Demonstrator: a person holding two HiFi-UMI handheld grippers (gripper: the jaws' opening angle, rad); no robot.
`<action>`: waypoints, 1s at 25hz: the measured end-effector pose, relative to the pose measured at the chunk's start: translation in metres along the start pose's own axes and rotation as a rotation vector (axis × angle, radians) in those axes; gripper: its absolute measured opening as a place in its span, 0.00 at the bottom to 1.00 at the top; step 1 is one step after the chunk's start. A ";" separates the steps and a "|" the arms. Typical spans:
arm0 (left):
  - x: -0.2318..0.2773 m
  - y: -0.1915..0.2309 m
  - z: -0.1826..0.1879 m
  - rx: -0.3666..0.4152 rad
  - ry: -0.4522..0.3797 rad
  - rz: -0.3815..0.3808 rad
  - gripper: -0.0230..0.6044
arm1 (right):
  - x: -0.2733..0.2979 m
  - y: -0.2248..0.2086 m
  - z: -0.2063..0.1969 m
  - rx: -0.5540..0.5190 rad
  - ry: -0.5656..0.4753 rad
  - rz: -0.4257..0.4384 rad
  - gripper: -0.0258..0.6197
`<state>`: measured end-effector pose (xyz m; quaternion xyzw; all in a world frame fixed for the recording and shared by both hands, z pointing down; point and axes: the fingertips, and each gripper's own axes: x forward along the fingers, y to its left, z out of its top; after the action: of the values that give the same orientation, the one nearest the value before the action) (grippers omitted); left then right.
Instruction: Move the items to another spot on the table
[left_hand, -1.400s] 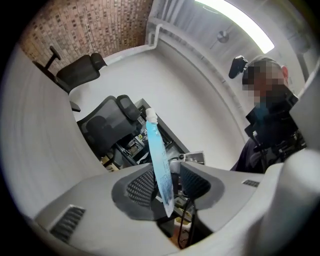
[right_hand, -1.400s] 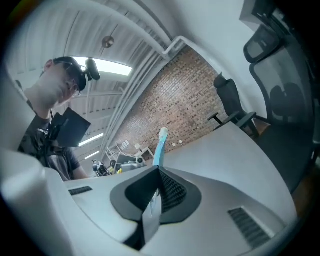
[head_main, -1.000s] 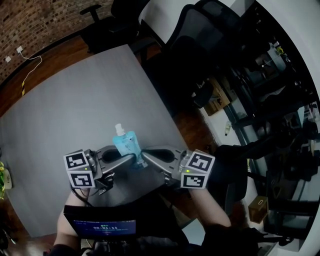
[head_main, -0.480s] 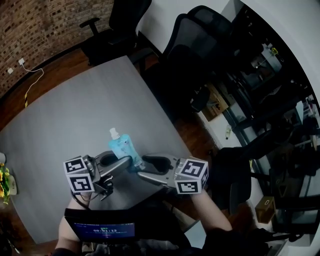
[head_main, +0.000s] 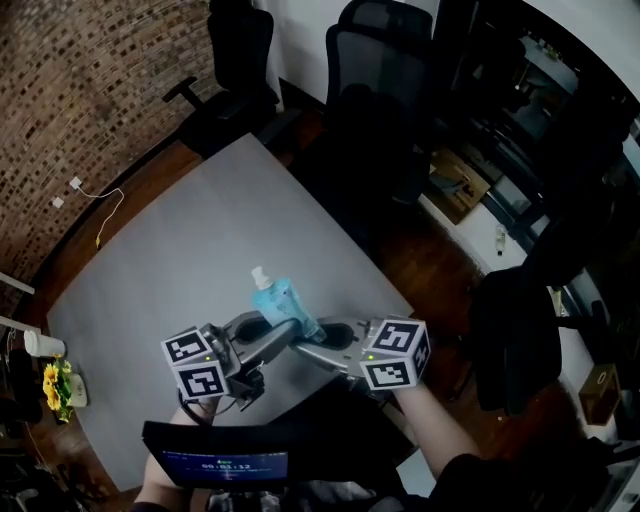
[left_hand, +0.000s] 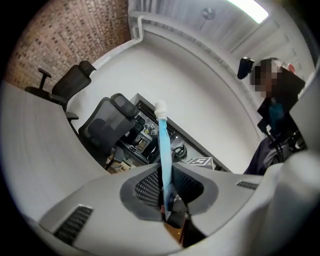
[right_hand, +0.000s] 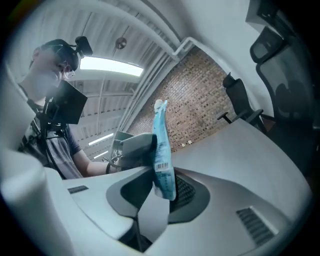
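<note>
A blue drink pouch (head_main: 279, 303) with a white cap hangs above the grey table (head_main: 180, 240) near its front edge, tilted left. My left gripper (head_main: 282, 329) comes in from the left and is shut on the pouch's lower part. In the left gripper view the pouch (left_hand: 164, 155) stands edge-on, pinched between the pads of the left gripper (left_hand: 167, 196). My right gripper (head_main: 302, 340) reaches in from the right. Its jaws have just been closing, and the pouch's lower corner (right_hand: 163, 170) sits between them, pressed at the right gripper (right_hand: 160, 189).
Black office chairs (head_main: 375, 60) stand past the table's far edge, another chair (head_main: 515, 335) at the right. A cup (head_main: 45, 345) and yellow flowers (head_main: 55, 385) sit at the table's left end. A small lit screen (head_main: 215, 465) hangs below my hands. A cable (head_main: 100, 205) lies on the floor.
Both grippers and the pouch have drifted right and a little up in the head view, which itself has swung. The pouch now leans to the left.
</note>
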<state>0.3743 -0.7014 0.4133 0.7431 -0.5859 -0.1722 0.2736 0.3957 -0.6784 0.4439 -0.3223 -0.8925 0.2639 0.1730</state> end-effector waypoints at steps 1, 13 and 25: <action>0.002 -0.006 -0.002 0.015 0.012 0.008 0.14 | -0.005 0.004 -0.001 0.008 -0.016 0.013 0.14; -0.037 -0.022 -0.009 0.010 -0.092 0.282 0.29 | -0.016 0.039 -0.014 0.053 0.012 0.197 0.08; -0.185 -0.024 -0.005 0.027 -0.252 0.379 0.26 | 0.106 0.117 -0.044 -0.004 0.184 0.384 0.08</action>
<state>0.3482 -0.5182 0.3906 0.5961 -0.7466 -0.2015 0.2157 0.3959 -0.5156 0.4261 -0.5096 -0.7956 0.2596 0.1999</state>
